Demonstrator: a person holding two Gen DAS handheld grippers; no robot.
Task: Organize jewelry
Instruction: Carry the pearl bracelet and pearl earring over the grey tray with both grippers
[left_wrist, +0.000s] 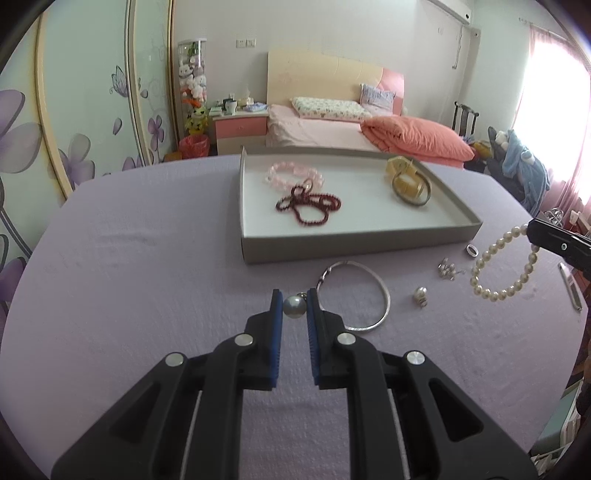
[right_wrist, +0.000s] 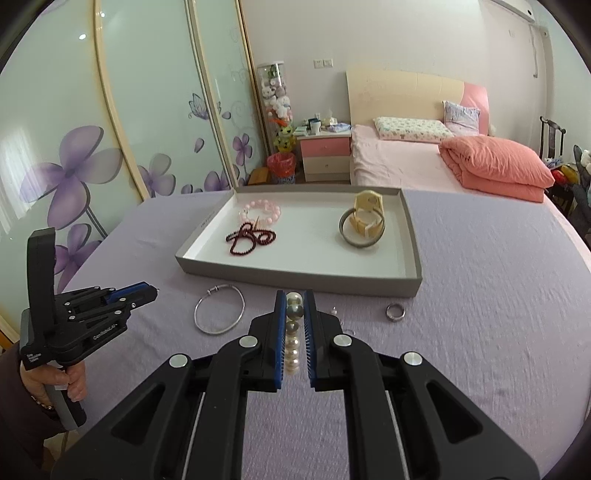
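Left claw (left_wrist: 294, 305) pinching a pearl earring (left_wrist: 294, 306), right claw (right_wrist: 294, 308) clamped on a pearl bracelet (left_wrist: 506, 264): either may slip before reaching the far tray (right_wrist: 413, 254).

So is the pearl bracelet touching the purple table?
Apart. In the left wrist view the pearl bracelet dangles from the right gripper, hanging clear above the purple table.
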